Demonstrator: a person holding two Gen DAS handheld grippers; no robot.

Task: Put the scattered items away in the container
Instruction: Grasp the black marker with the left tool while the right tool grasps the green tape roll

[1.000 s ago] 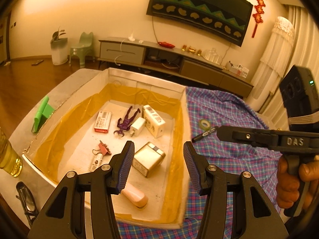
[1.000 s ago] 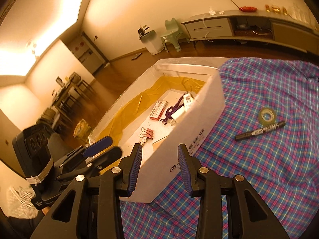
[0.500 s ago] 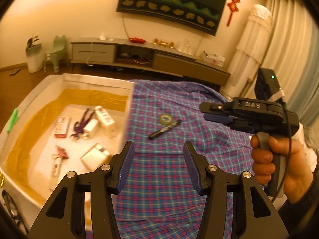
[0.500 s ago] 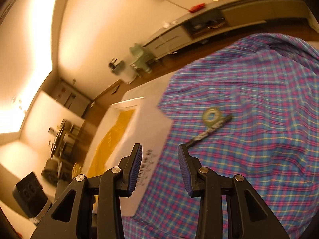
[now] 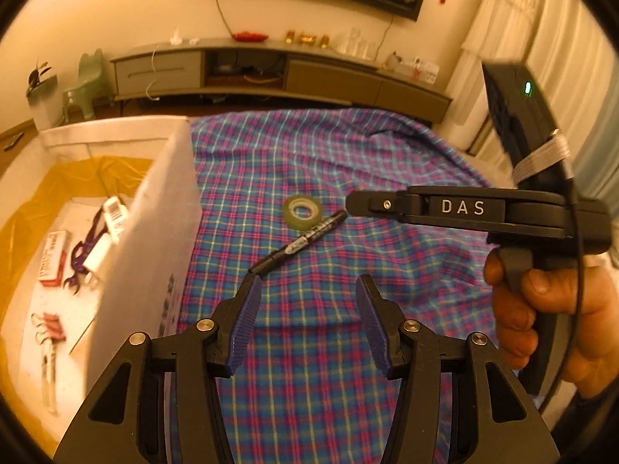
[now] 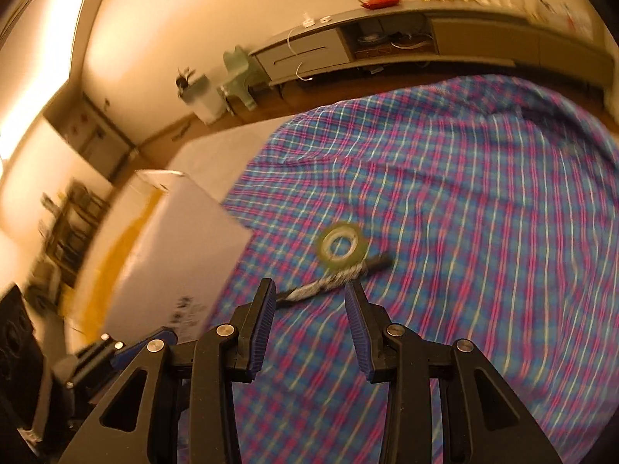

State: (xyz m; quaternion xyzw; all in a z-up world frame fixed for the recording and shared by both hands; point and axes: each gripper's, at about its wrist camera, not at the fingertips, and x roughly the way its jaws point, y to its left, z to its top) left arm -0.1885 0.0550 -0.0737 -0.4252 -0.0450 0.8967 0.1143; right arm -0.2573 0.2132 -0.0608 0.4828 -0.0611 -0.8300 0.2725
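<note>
Jaws: left gripper point(image 5: 307, 323) parted wide, nothing between the pads. Right gripper point(image 6: 309, 326) about half open, also empty.

Landmark is the white box point(image 5: 154, 232). Inside it: a red-and-white packet, a purple figure, a white plug and clips are already stowed. Just right of its near wall, on the plaid cloth point(image 5: 309, 367), lies the black marker point(image 5: 298, 247); the tape roll point(image 5: 302, 210) sits just beyond it, touching or nearly so, though the right wrist view is too smeared to settle that.

Step in hand, as I read it: approach to the last two loose items. The right gripper's jaws frame the marker's near end. Next move calls for dropping lower, straddling the barrel across its width, closing, then carrying it left over the box wall.
</note>
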